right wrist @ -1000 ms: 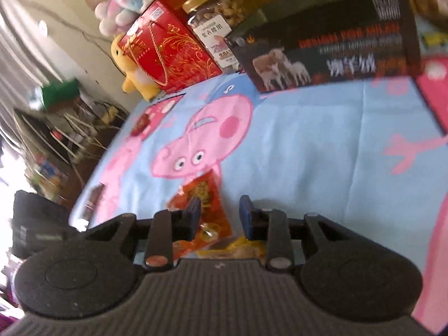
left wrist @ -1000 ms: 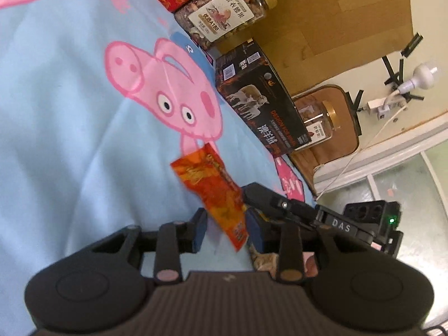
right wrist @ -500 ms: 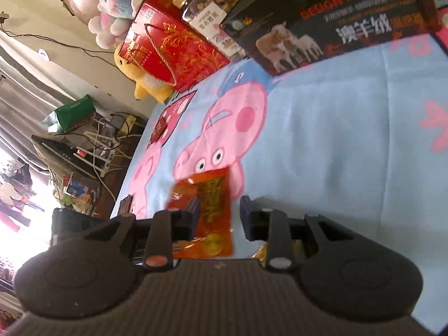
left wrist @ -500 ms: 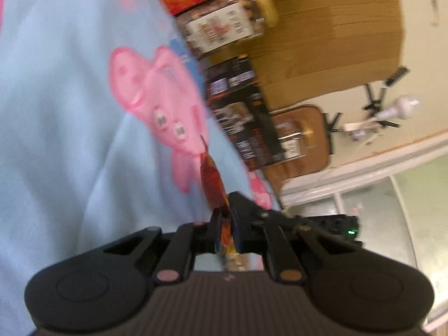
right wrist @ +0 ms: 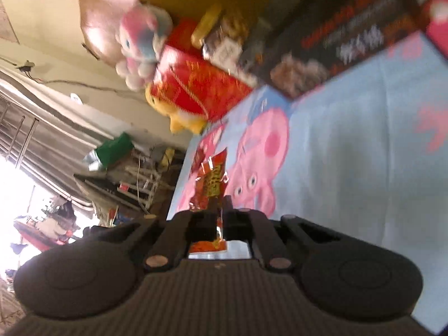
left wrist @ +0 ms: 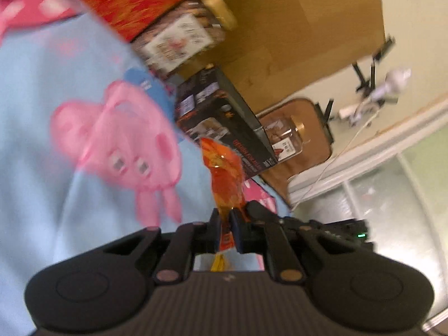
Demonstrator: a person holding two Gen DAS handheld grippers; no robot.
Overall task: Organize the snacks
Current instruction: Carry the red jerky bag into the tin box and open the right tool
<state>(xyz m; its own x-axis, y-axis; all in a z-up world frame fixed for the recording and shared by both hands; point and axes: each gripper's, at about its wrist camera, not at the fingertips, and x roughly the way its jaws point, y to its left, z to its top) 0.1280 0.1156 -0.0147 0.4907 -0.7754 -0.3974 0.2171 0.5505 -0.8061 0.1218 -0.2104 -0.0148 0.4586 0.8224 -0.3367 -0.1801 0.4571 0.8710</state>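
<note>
Left gripper (left wrist: 224, 225): fingers clamped on the lower end of an orange snack packet (left wrist: 225, 179); the packet stands up from them, clear of the blanket.
Right gripper (right wrist: 221, 212): its jaws have just been closing; fingers now pinched on a red snack packet (right wrist: 208, 187), which sticks up and out past the tips, one end showing behind them too.
Landmark: blue blanket (left wrist: 42, 168) with a pink cartoon pig (left wrist: 117, 140); both packets are held above it, near the pig.
Black box (left wrist: 221, 120): lies on the blanket beyond the pig, behind the orange packet in the left view; its print is blurred.
Nut jar, gold lid (left wrist: 184, 36): on its side at the blanket's far edge, just beside the black box.
Red gift box (right wrist: 193, 86): at the blanket's far edge, just beside that jar.
Second jar (left wrist: 285, 137): past the black box, at the far end of it.
Plush toys (right wrist: 140, 42): pink one on top of the red gift box, yellow one (right wrist: 179, 120) below it, off the blanket's corner.
</note>
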